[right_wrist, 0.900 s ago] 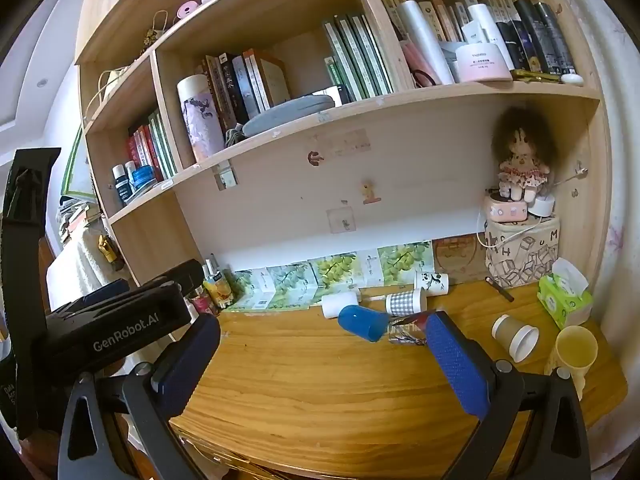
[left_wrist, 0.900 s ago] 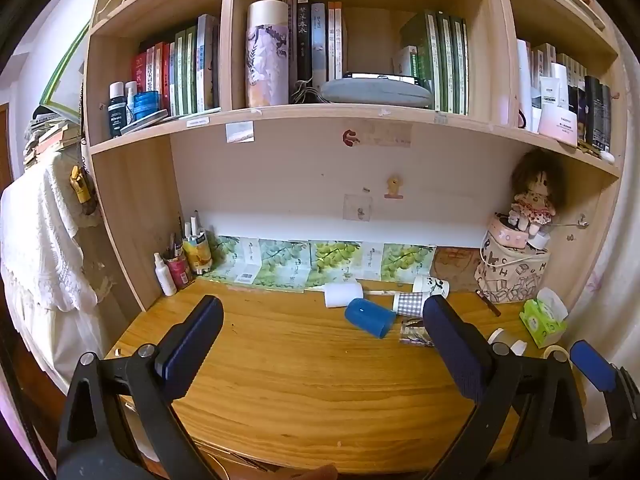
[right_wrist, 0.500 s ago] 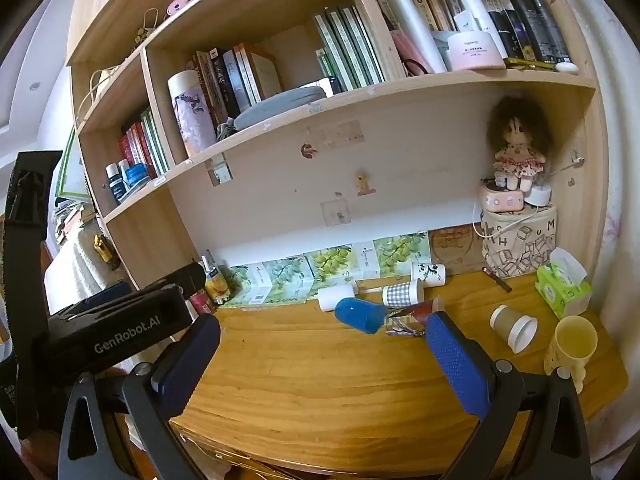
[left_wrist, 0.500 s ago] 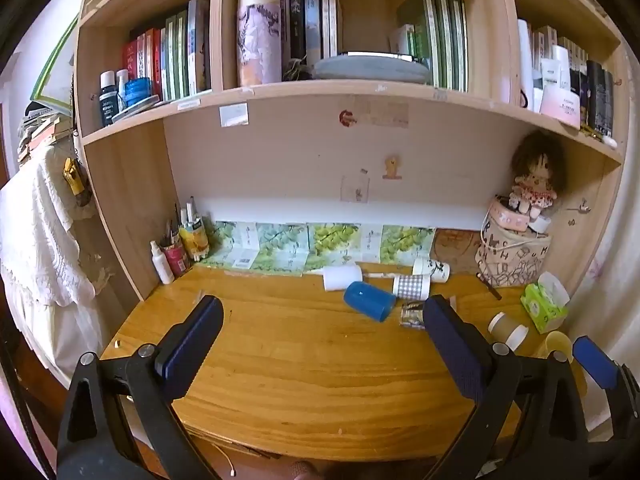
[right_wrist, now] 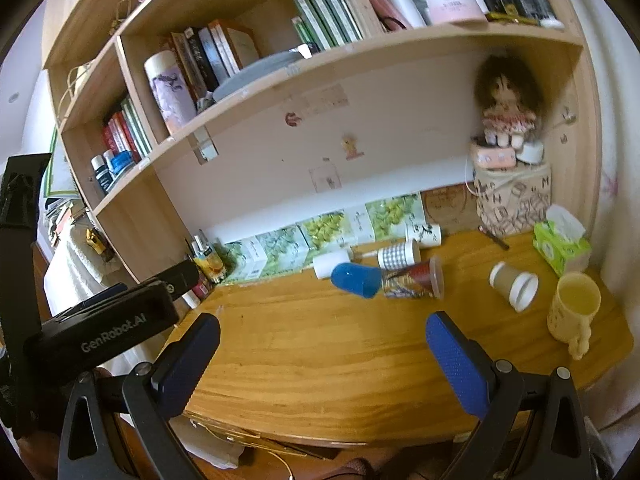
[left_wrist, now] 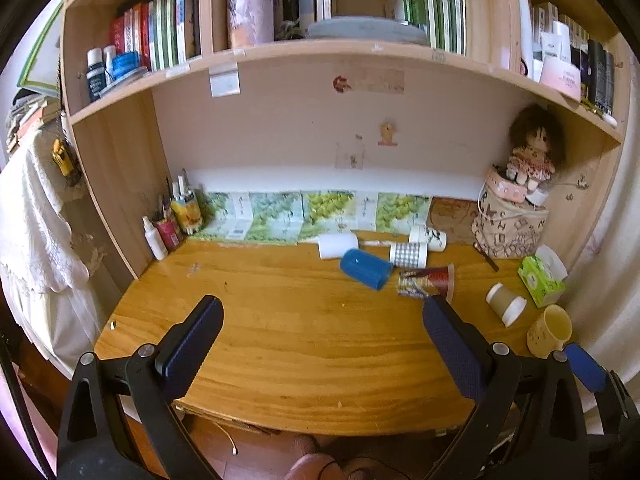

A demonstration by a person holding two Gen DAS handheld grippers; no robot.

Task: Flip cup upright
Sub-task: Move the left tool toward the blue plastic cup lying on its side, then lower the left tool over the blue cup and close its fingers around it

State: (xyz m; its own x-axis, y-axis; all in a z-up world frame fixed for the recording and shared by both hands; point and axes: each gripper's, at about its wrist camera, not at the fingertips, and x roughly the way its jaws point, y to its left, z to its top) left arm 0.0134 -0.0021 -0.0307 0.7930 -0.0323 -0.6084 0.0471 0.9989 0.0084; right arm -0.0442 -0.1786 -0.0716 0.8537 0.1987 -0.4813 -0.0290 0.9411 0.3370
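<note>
Several cups lie on their sides at the back of the wooden desk (left_wrist: 304, 344): a blue cup (left_wrist: 366, 269) (right_wrist: 356, 279), a patterned red-brown cup (left_wrist: 428, 280) (right_wrist: 414, 280), a checked cup (left_wrist: 408, 255) (right_wrist: 398, 256), a white cup (left_wrist: 336, 245) and a brown paper cup (left_wrist: 506, 304) (right_wrist: 514, 286). A yellow mug (left_wrist: 550, 330) (right_wrist: 574, 308) stands upright at the right. My left gripper (left_wrist: 322, 338) and my right gripper (right_wrist: 324, 344) are both open and empty, held above the desk's front edge, well short of the cups.
A green tissue box (left_wrist: 542, 278) and a patterned bag with a doll (left_wrist: 516, 220) stand at the back right. Bottles and pens (left_wrist: 176, 220) stand at the back left. Shelves of books hang above. The left gripper's body (right_wrist: 100, 332) shows at the right view's left.
Both grippers have drawn back and up from the desk, so more of the desk front and floor shows. The cups have not moved. Both jaws stay open.
</note>
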